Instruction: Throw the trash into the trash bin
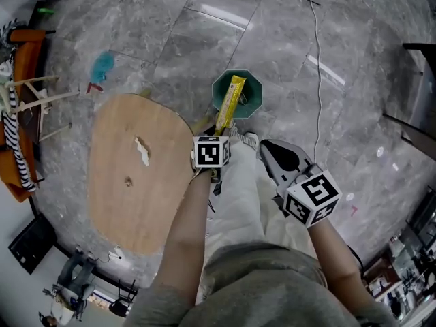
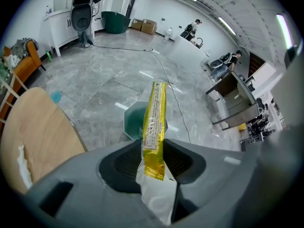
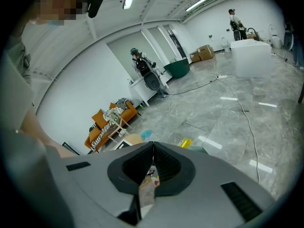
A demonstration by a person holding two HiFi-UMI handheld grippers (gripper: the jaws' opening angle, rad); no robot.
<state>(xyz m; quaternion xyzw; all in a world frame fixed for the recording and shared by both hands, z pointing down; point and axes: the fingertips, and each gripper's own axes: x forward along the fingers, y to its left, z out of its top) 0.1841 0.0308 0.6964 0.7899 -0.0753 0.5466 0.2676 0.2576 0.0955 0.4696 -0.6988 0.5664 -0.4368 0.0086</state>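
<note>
Head view, oval light-wood desk [image 1: 122, 203] bearing a white crumpled scrap [image 1: 142, 151], left hand-held gripper [image 1: 219, 133] pinching a long yellow plastic wrapper [image 1: 231, 97] above the dark green octagonal trash bin [image 1: 251, 86], right hand-held gripper [image 1: 266, 148] pressed together.

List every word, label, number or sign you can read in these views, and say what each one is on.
No text here can be read.
On the yellow wrapper held in the left gripper: dark print on a white panel, too blurred to read.
On the marker cubes: black-and-white square patterns only, no words.
On the trash bin: no lettering shows.
</note>
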